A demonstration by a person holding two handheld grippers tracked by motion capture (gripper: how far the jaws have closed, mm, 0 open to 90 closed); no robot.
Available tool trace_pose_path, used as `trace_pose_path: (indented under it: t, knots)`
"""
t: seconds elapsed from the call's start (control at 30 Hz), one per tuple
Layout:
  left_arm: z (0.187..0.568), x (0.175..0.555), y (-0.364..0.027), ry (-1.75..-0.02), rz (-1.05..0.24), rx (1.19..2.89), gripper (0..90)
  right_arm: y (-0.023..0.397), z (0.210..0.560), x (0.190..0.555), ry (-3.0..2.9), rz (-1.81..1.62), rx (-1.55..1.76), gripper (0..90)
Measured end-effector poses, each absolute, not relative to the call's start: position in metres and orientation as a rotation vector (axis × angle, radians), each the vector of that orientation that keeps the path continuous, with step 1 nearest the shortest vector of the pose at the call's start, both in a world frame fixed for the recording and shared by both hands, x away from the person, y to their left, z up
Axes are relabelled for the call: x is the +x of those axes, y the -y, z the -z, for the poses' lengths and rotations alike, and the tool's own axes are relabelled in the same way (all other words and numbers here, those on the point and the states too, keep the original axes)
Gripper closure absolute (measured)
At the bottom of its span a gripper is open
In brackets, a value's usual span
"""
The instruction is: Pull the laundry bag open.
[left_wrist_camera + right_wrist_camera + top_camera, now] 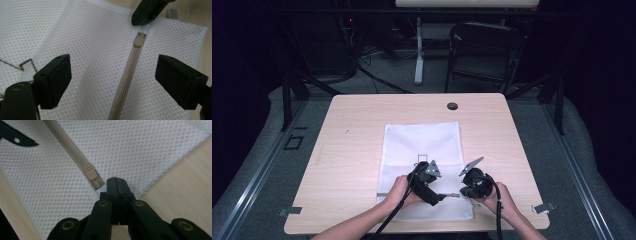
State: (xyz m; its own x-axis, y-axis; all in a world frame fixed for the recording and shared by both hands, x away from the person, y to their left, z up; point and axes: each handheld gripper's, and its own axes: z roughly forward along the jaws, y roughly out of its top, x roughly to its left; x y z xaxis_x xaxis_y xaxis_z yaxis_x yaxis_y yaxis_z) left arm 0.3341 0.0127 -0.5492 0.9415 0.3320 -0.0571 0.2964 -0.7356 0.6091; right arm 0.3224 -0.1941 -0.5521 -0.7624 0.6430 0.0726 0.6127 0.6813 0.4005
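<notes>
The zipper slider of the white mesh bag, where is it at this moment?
The beige zipper slider sits at the end of the zipper, near the mesh bag's near right corner. It lies just in front of the shut right gripper, which pinches the white tab beside it.

The mesh bag (100, 50) is white cloth, an open net of small round holes, soft and matt, with a thin brown stitched mark on one part. Its zipper (130, 75) looks like beige plastic, ribbed along its length, with a smooth, dull slider (91, 173). The table (352, 150) has a pale wood-grain top, smooth with a faint sheen. The left gripper (112, 77) and right gripper (116, 186) are matt black plastic with brass-coloured metal rivets at the joints.
</notes>
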Motion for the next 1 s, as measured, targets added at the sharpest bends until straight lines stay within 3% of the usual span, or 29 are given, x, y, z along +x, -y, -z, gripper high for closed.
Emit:
trace_pose_path:
  t: [0.17,0.4,1.0]
  knots:
    - [0.554,0.334,-0.006,-0.422,-0.059,2.448,16.7,0.192,0.553,0.324,-2.829,-0.669,1.047,90.0]
    - [0.561,0.335,0.003,-0.394,-0.018,2.441,30.0,0.194,0.554,0.325,-2.83,-0.672,1.051,90.0]
    - [0.565,0.33,0.026,-0.263,-0.014,2.467,77.9,0.194,0.556,0.324,-2.816,-0.726,1.066,90.0]
